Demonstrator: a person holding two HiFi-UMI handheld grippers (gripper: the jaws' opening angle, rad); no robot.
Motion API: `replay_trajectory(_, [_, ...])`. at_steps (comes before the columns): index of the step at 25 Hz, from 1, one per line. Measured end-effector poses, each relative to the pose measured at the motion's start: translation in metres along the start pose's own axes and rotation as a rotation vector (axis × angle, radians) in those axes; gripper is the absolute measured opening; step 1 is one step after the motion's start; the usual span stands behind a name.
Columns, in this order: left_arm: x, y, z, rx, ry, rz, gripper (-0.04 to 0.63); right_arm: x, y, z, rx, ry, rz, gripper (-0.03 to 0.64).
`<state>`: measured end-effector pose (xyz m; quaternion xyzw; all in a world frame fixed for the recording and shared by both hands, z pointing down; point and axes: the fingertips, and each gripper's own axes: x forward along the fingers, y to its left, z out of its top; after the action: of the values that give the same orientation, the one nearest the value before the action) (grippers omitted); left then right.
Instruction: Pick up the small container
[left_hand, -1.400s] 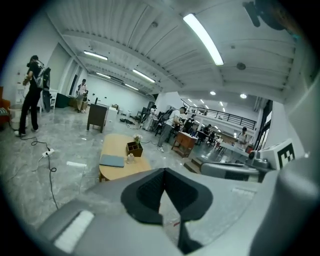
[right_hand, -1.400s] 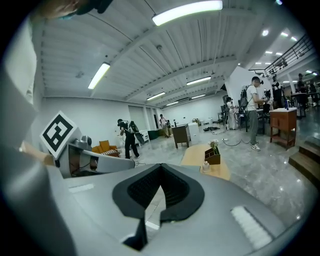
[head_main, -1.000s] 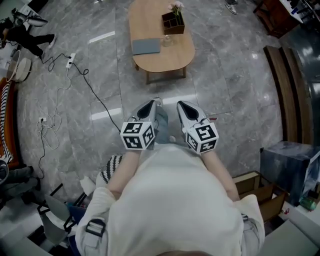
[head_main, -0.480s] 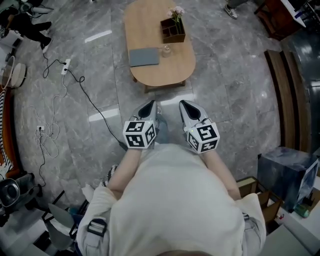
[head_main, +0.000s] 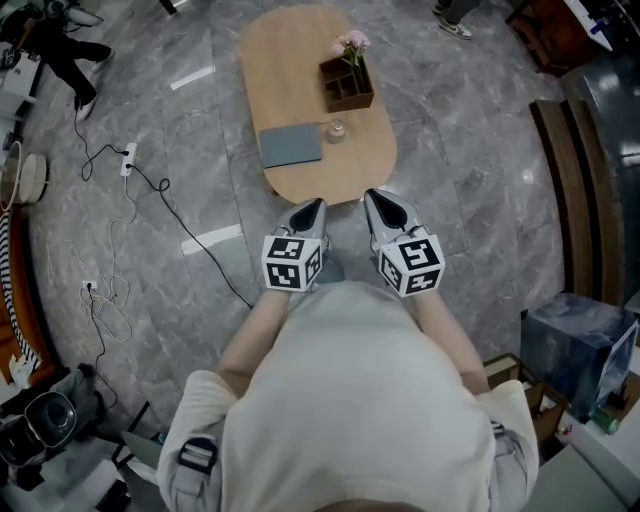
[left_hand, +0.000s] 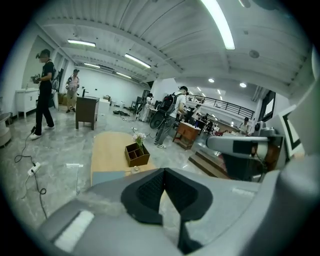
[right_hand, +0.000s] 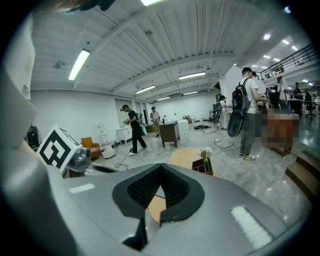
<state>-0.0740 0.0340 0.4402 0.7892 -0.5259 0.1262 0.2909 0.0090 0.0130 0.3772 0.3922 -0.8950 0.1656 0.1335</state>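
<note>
Currently, the small container (head_main: 336, 128), which we take to be the little clear glass, stands on the wooden surface (head_main: 290, 60). It sits just beside the right corner of the gray pad (head_main: 291, 146) and just in front of the compartment box (head_main: 347, 85) that holds the flowers (head_main: 352, 42). It looks upright, but it is too small to show further detail. Nothing touches it.

Both tools are held in front of our body, with their tips at the near end of the surface and well apart from the container. The left tool (head_main: 310, 207) is clenched, its jaws pressed together with nothing between them. The right tool (head_main: 384, 201) is likewise clenched and empty.

We judge the step in hand to be the approach, with no grasp begun. To do it well:

1. Choose the right tool, because the container lies nearer its line of travel.
2. Release the jaws fully before the tips arrive, so that a closed tip does not knock the glass.
3. Come in low from the near side. Keep clear of the pad on the left, and stop before the box and the flower stems behind.
4. Set one jaw on each side of the container, then close gently on its body. Glass is probably smooth and light, so it may slip or tip.
5. Lift straight up.
</note>
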Motion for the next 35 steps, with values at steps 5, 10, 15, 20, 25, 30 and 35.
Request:
replay_trajectory(5, [0.031,0.029,0.023,0.010,0.017,-0.012,0.002,0.037,-0.021,0.016,0.030,-0.009,-0.043,-0.002])
replay_trajectory(10, [0.057,0.057,0.045,0.026,0.028,-0.025,0.002,0.070,-0.038,0.028,0.045,-0.015,-0.076,-0.002])
replay_trajectory(15, [0.082,0.078,0.057,0.042,0.052,-0.050,0.002,0.097,-0.053,0.030,0.060,-0.003,-0.111,-0.002])
replay_trajectory(20, [0.109,0.090,0.057,0.053,0.087,-0.069,0.002,0.111,-0.064,0.024,0.088,0.023,-0.133,-0.002])
replay_trajectory(25, [0.140,0.103,0.049,0.036,0.113,-0.063,0.002,0.119,-0.080,0.006,0.120,0.069,-0.145,-0.002])
replay_trajectory(30, [0.183,0.114,0.032,0.021,0.143,-0.059,0.002,0.134,-0.110,-0.017,0.136,0.121,-0.141,-0.002])
replay_trajectory(35, [0.223,0.129,0.003,0.011,0.194,-0.036,0.002,0.155,-0.141,-0.033,0.146,0.157,-0.146,-0.002])
